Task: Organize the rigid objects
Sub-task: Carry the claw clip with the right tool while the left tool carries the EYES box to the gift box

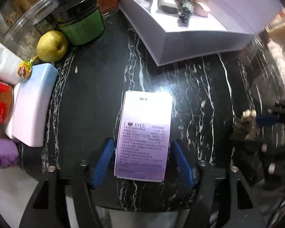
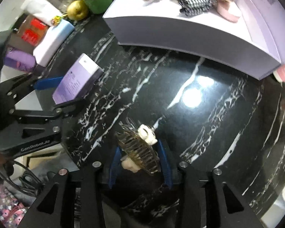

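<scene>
Black marble tabletop (image 1: 96,102): two items lie framed by the tongs, with an open white box (image 1: 190,39) beyond.

Between the fingers of the left gripper (image 1: 142,159) a purple carton (image 1: 144,134) is seen lying flat, its long axis running straight ahead along the fingers toward the white box; a gap is visible at each blue pad, so the carton is judged released, not clasped. A brown hair claw (image 2: 140,148) is found between the fingers of the right gripper (image 2: 140,163), set slantwise; the pads stand clear, nothing grasped. Neither item is yet in the box. Each is nearest its own hand.
</scene>
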The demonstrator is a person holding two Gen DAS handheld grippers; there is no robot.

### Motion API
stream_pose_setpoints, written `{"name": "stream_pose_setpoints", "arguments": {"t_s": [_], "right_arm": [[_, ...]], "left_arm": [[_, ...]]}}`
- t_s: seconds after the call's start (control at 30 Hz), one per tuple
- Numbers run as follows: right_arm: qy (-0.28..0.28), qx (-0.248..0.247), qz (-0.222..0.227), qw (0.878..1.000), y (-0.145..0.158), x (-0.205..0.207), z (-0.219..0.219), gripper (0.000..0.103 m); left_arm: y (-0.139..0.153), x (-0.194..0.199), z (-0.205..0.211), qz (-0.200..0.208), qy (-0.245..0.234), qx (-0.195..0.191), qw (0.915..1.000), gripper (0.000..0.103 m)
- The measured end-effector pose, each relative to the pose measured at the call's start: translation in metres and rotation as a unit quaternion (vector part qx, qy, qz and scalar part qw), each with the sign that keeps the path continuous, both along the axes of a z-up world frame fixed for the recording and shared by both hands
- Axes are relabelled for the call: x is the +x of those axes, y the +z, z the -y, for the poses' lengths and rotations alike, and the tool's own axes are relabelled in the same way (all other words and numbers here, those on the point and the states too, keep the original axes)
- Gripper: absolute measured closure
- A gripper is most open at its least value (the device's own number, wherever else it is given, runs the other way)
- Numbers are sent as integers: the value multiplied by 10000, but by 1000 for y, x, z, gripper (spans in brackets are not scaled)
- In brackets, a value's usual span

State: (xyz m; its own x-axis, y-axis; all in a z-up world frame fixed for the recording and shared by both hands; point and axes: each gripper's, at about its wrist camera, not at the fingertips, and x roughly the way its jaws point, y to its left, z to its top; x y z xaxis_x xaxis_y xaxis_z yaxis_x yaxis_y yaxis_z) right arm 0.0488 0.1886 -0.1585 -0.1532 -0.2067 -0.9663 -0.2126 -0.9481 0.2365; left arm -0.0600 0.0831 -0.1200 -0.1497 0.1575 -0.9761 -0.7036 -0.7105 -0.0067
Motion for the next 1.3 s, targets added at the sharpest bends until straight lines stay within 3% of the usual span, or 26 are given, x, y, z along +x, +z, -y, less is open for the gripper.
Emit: {"name": "stream_pose_setpoints", "arguments": {"t_s": [0.27,0.37,0.4,0.43,0.8,1.2,1.3], "right_arm": [[77,141,1,9999,-1,-4,6,57],[92,184,36,9998,-1,-5,8,59],[104,190,47,9998,-1,-5,8,67],[122,195,55,9997,-1,-5,9,69],[262,25,58,9996,1,-8,18,69],[322,-156,-24,9994,8,-1,27,69],[364,-236,-68,9990,13,1,31,69]], "left_arm": [[6,-8,-9,-82,133,87,9998,35],[10,-6,-13,-113,-6,108,9999,51],[11,-5,-14,-95,-16,67,9999,51],[12,-5,-15,-70,-13,65,10000,51],[21,-6,-17,194,-2,66,9998,51],[48,-5,-20,119,82,105,9998,51],[52,-4,0,55,142,87,9998,51]]}}
